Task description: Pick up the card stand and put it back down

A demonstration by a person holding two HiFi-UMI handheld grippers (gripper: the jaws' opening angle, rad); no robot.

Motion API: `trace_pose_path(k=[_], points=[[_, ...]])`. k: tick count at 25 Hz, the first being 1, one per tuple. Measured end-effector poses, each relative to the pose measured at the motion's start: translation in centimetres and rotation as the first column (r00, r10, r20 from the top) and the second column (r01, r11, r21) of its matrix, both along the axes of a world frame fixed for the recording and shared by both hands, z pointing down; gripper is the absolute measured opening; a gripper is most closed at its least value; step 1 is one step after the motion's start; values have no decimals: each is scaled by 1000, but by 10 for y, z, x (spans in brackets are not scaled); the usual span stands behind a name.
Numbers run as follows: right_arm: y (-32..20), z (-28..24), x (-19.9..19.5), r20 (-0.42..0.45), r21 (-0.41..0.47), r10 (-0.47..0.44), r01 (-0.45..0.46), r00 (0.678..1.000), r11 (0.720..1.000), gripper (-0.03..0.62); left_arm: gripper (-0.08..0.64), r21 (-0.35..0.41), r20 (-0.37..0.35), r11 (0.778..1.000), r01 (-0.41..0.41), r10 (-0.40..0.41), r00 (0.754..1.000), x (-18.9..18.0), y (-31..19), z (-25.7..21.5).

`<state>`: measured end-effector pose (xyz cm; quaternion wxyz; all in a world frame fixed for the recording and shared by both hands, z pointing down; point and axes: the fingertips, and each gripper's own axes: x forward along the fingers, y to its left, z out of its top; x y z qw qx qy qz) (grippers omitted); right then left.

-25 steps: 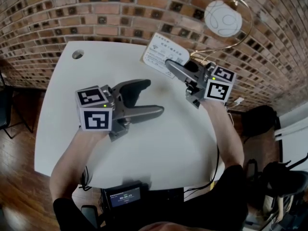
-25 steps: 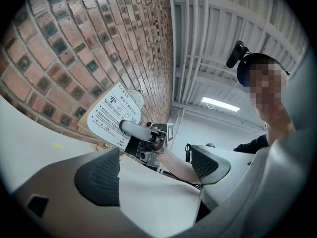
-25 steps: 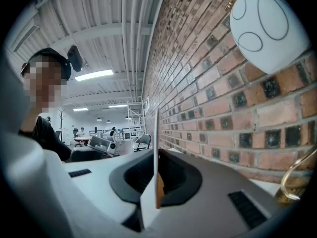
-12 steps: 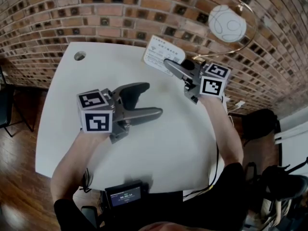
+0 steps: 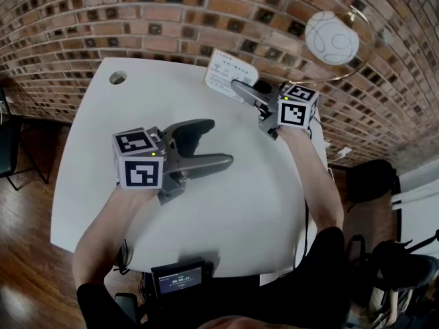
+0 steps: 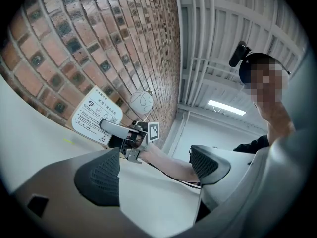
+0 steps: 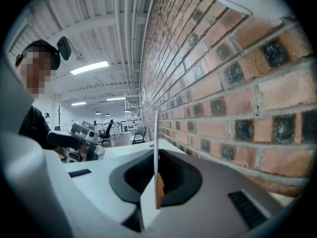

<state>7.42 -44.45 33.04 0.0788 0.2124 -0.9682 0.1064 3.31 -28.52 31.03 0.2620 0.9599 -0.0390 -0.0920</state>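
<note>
The card stand, a white printed card, is at the table's far edge by the brick wall. My right gripper is shut on it. In the right gripper view the card shows edge-on, pinched between the two dark pads. The left gripper view shows the card's printed face with the right gripper gripping it from the right. Whether the stand touches the table I cannot tell. My left gripper hovers open over the middle of the white table, nothing between its pads.
A brick wall runs close behind the card. A lamp with a white globe on a brass arc stands at the far right corner. The table has a round cable hole at far left. A small screen device sits at the near edge.
My right gripper, still shut on the card, has shifted a little left and toward the wall. The left gripper has hardly moved.
</note>
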Motion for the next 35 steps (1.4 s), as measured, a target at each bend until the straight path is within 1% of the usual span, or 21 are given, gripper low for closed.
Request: trace_pose_path(k=[7, 13, 19, 26, 31, 35], points=[[-23, 14, -8, -9, -30, 6, -6, 1000, 1000, 31, 446, -7, 5, 1000, 7, -7, 1000, -1, -2, 3], [-32, 28, -20, -55, -28, -12, 11, 998, 1000, 31, 446, -6, 5, 1000, 9, -9, 1000, -2, -3, 4], [-41, 39, -29, -107, -2, -27, 26, 994, 1000, 31, 446, -8, 7, 1000, 12, -12, 1000, -1, -3, 3], [-51, 48, -30, -115, -10, -25, 24, 993, 1000, 31, 446, -11, 8, 1000, 14, -14, 1000, -2, -4, 4], [-54, 53, -29, -119, -12, -40, 39, 992, 999, 34, 446, -11, 7, 1000, 14, -14, 1000, -3, -4, 4], [-56, 58, -27, -149, -7, -31, 31, 988, 1000, 39, 446, -9, 7, 1000, 15, -14, 1000, -2, -4, 4]])
